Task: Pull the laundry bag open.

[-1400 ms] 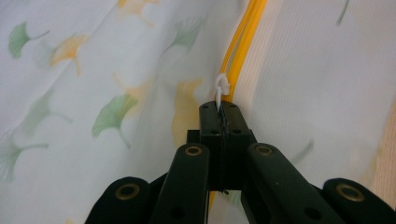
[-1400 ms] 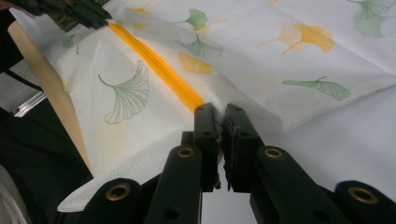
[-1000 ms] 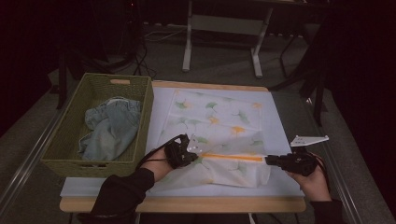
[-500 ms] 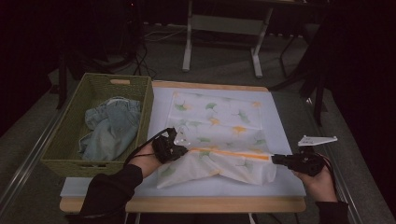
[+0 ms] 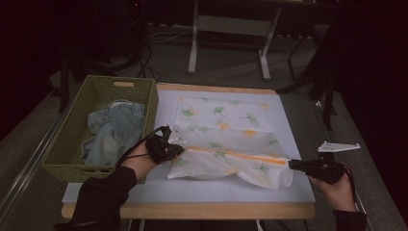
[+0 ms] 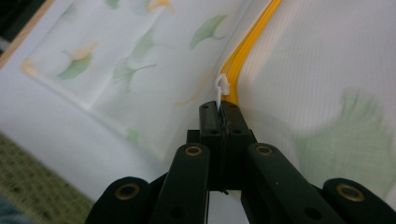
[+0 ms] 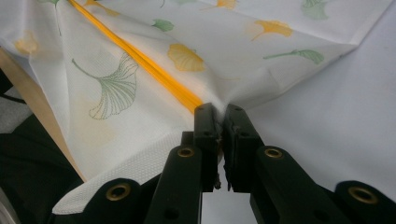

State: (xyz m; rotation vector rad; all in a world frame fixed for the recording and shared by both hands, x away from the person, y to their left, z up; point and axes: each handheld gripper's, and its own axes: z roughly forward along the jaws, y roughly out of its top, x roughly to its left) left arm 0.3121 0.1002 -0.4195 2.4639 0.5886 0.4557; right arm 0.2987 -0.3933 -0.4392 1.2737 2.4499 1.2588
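A white mesh bag [image 5: 226,139] printed with ginkgo leaves lies on the table, its orange zipper [image 5: 240,155] running left to right. My left gripper [image 5: 175,148] is at the zipper's left end. In the left gripper view the jaws [image 6: 220,109] are shut on the white zipper pull [image 6: 221,88], with the orange zipper [image 6: 247,51] running away beyond it. My right gripper [image 5: 292,164] is at the bag's right end. There the jaws [image 7: 219,114] are shut on the bag's fabric [image 7: 116,93], right where the zipper [image 7: 140,58] ends.
A green woven basket [image 5: 72,130] stands at the table's left with blue denim clothing [image 5: 113,132] inside. The white table top [image 5: 216,190] shows bare in front of the bag. Metal table legs [image 5: 194,43] stand on the floor behind.
My left gripper has moved left with the zipper pull. The right gripper has drawn slightly right, and the bag's near half now lies stretched between them.
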